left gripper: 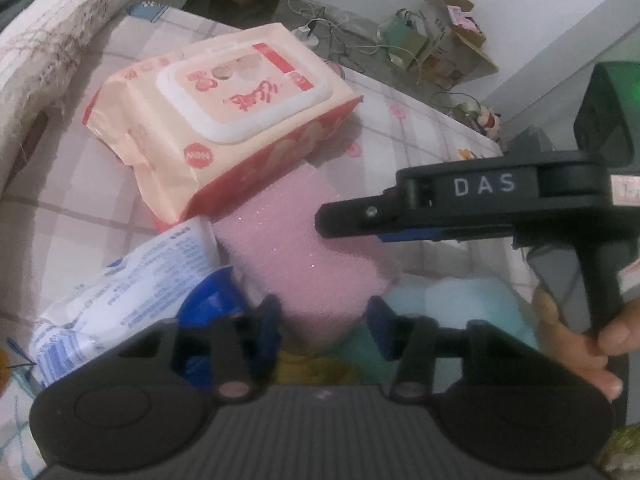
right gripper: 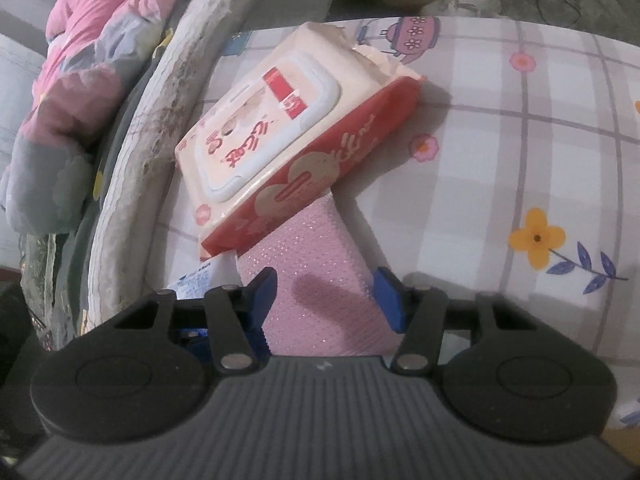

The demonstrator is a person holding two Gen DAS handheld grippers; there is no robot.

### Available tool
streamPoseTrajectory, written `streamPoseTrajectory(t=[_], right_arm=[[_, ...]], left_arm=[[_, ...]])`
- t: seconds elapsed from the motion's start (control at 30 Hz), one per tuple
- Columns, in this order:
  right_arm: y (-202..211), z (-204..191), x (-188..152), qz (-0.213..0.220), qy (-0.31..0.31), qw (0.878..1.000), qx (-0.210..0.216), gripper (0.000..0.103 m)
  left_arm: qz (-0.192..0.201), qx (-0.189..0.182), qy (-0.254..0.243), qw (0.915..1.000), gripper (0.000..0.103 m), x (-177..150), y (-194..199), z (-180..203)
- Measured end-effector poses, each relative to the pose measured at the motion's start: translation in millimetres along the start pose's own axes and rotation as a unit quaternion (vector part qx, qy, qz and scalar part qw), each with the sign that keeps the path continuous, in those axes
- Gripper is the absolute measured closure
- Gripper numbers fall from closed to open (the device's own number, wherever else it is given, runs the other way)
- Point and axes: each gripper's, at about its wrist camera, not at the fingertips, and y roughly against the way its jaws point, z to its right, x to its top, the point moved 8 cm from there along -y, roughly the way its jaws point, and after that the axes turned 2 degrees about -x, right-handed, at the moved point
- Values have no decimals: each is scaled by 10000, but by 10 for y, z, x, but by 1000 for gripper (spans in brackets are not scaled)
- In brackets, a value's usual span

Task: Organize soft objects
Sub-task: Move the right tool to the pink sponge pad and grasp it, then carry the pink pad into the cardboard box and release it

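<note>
The pink sponge point(right gripper: 316, 276) lies flat on the checked, flower-printed bed sheet point(right gripper: 520, 140), its far end tucked under the peach-and-red pack of wet wipes point(right gripper: 288, 136), which sits tilted across it. Your right gripper point(right gripper: 326, 300) straddles the near end of that sponge: its blue pads point(right gripper: 386, 296) stand on either side of it at about half width, close against its edges, but you cannot tell from this view whether they actually press it. In the left wrist view the same sponge point(left gripper: 304, 256) runs toward your left gripper point(left gripper: 324, 324), whose jaws are also about half open with the sponge's near end between them; whether the pads bear on it is unclear through the blur. To the left of the sponge lies a white-and-blue wipes pack point(left gripper: 120, 292), touching the corner of the peach pack point(left gripper: 224, 108). On the sponge's right a pale blue soft object point(left gripper: 460, 300) lies on the sheet. Your right hand point(left gripper: 580, 340) grips the black handle of the right gripper at the picture's right edge. A rolled, frayed whitish quilt edge point(right gripper: 160, 132) curves along the left of the bed.
</note>
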Motion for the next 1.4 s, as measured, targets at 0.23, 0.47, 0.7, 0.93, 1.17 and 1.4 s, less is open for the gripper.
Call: streamPoseTrajectory(t=[0.23,0.47,0.7,0.93,1.17,1.4], right_arm=[[-134,58,5,-126,-100,9999,27,48],[-153,113,-18,-165,-299,9992,215,53],[1,125,-42,8,-457,9982,386,67],[381,-42,-19,313,-476,9961,669,73],[938,-281,-134,705,-413,9920,965,73],[1680,-226,-621,1194,-512,9854,1102,73]], left_arm=[[-118,29,207,9997,36,57,-102,26],[21,2,434,9991,25,133,-152,34],[370,-237,503,9978,28,128,63,25],[695,-391,474,9957,29,148,521,123],[1083,-495,142,9928,29,24,1112,440],[1066,-651,-620,9902,29,-350,1425,1193]])
